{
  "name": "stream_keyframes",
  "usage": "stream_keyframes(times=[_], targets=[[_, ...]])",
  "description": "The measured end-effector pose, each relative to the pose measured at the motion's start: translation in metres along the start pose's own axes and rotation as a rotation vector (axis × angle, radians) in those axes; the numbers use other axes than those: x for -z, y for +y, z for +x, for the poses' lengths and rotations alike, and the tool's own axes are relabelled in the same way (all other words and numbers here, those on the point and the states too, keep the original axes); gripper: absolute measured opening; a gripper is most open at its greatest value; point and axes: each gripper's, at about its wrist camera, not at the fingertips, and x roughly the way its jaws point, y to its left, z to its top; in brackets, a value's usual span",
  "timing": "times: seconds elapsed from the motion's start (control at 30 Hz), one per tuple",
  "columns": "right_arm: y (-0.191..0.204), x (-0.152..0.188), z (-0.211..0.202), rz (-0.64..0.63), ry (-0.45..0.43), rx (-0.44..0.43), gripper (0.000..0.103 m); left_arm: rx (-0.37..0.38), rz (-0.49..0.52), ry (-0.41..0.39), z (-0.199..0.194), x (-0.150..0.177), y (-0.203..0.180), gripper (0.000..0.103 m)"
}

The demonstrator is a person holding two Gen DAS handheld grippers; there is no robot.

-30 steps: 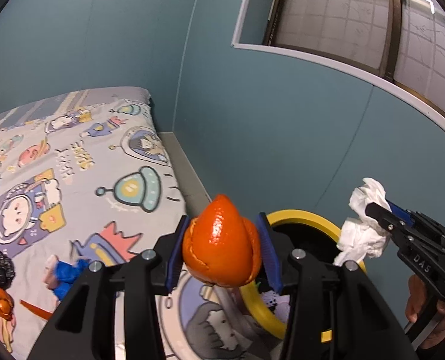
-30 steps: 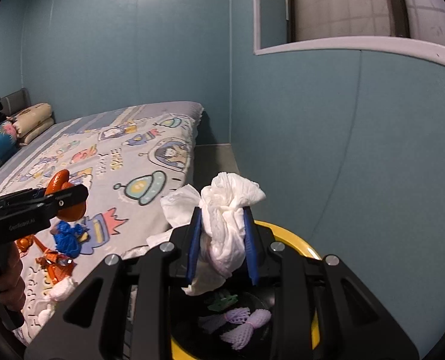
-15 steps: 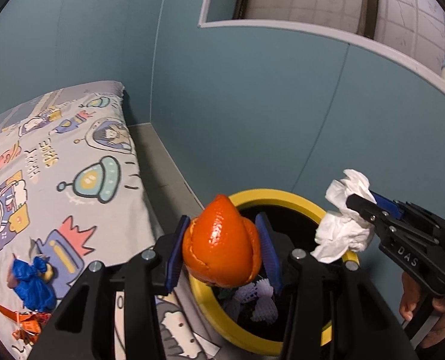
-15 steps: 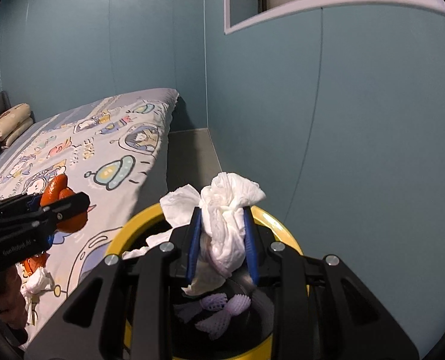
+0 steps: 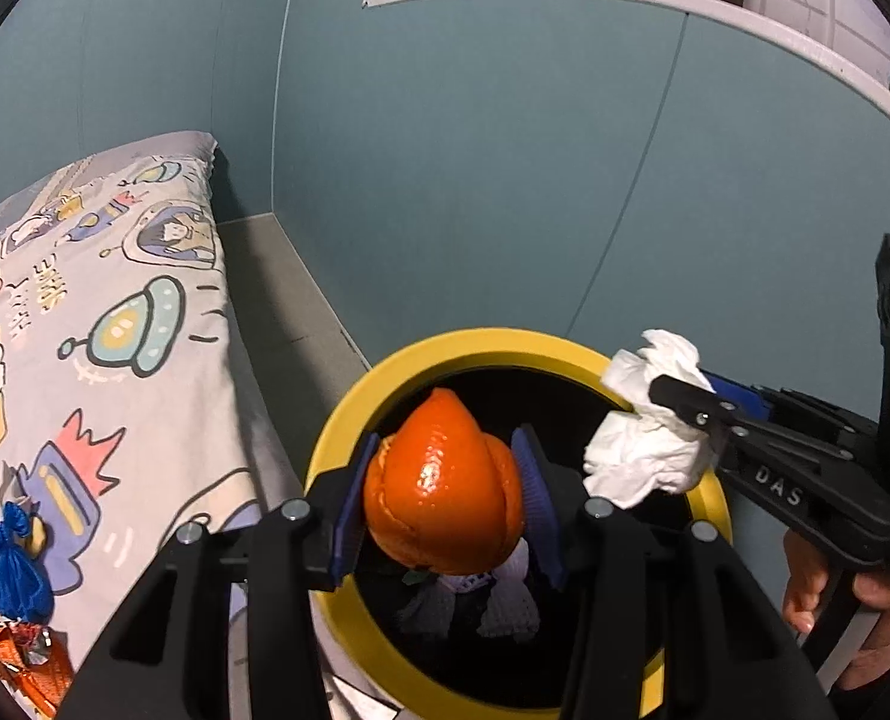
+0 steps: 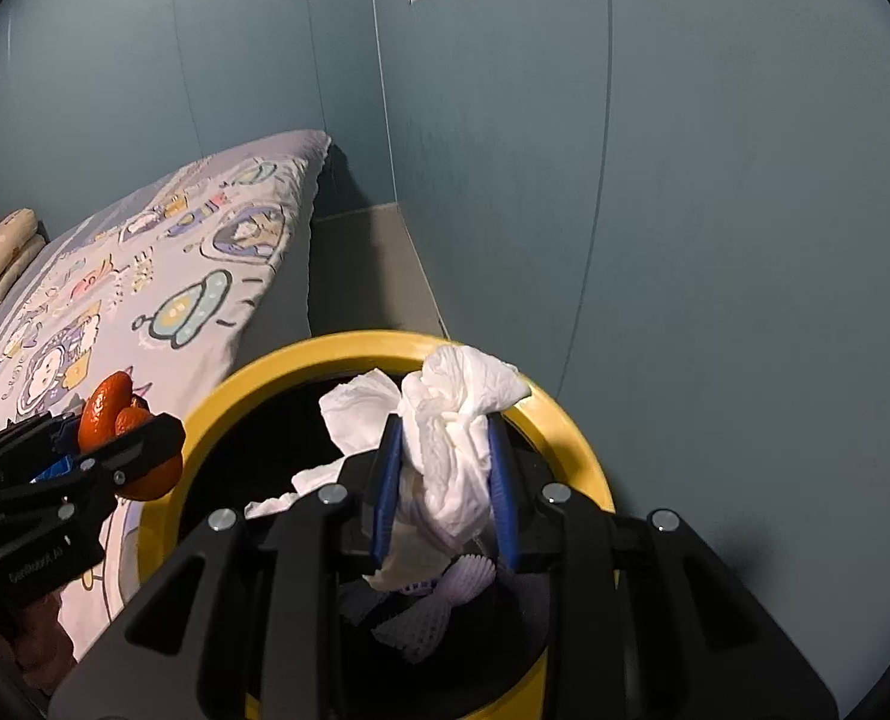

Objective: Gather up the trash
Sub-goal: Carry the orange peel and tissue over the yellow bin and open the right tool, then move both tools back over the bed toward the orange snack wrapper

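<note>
Left tool (image 5: 445,492) is clamped on an orange peel (image 5: 442,495), center frame over the yellow-rimmed bin (image 5: 385,384). Right tool (image 6: 445,480) grips a crumpled tissue (image 6: 454,450) above the same bin.

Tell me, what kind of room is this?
Most likely a child's bedroom. A bed with a cartoon spaceship sheet stands against blue walls, with pillows at its far end. A yellow-rimmed trash bin sits on the floor beside the bed.
</note>
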Motion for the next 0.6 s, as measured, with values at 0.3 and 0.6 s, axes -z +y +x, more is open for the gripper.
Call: stream_keyframes(times=[0.3,0.6], targets=[[-0.006,-0.001,0.005,0.008,0.013,0.013,0.026,0.029,-0.059,0.045,0.022,0.002,0.009,0.051],[-0.009,-0.007,-0.003,0.031,0.005,0.029,0.046,0.043,-0.119,0.000,0.002,-0.003,0.023,0.079]])
